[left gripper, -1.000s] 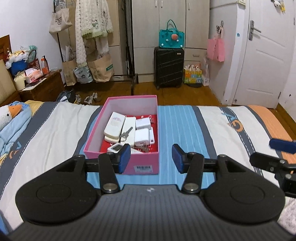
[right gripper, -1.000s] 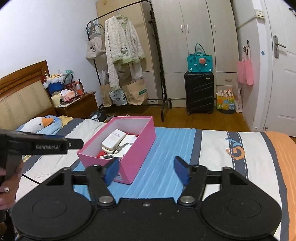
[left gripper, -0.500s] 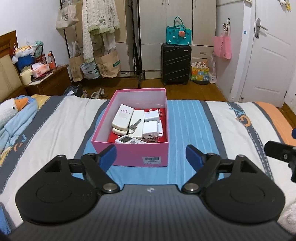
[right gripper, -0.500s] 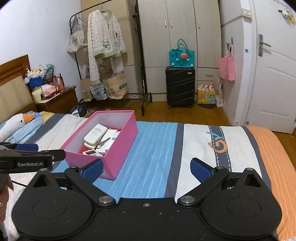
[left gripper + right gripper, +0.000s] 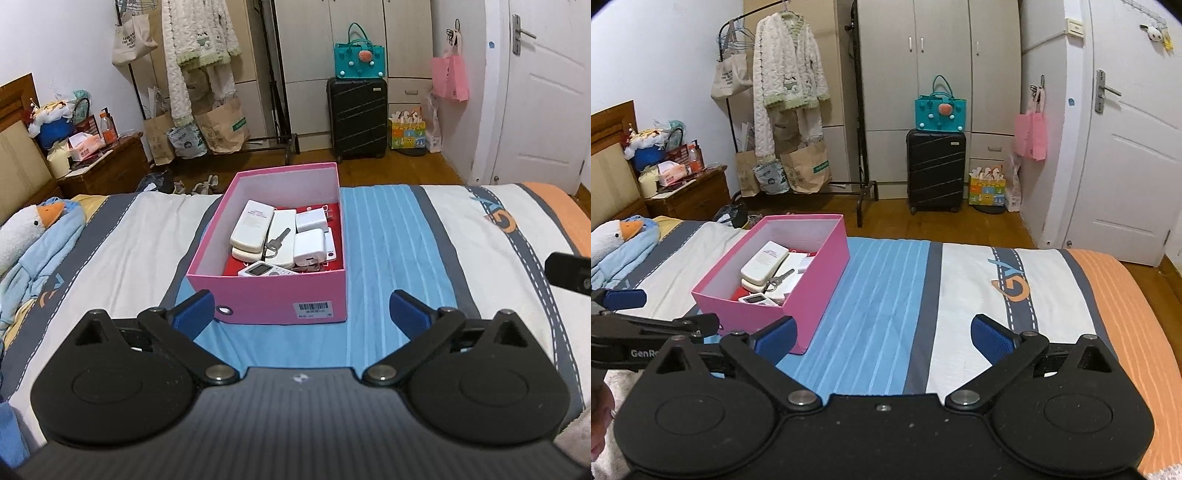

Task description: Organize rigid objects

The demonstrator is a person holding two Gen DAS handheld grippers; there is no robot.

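Resting on the blue-striped band of the bedspread, the open pink cardboard box holds the rigid items: a white remote control lying across a second white slab, a silver key on a ring, two white plug adapters, and a small white device with a grey screen against the near wall. No loose item is visible on the bedding in either view.

Judgement: this layout fits equally a box about to be emptied and sorted, or one just filled; the frames do not settle which. Any handling of the contents would call for a steep approach from above, since the walls are tall and the pieces overlap; the key, resting on smooth plastic, could slip if nudged.

Pose: the left gripper is held level just short of the box's near wall, centred on it, fingers spread wide and empty. The right gripper hovers beside it over the blue stripes, box to its left, fingers likewise wide apart, holding nothing.
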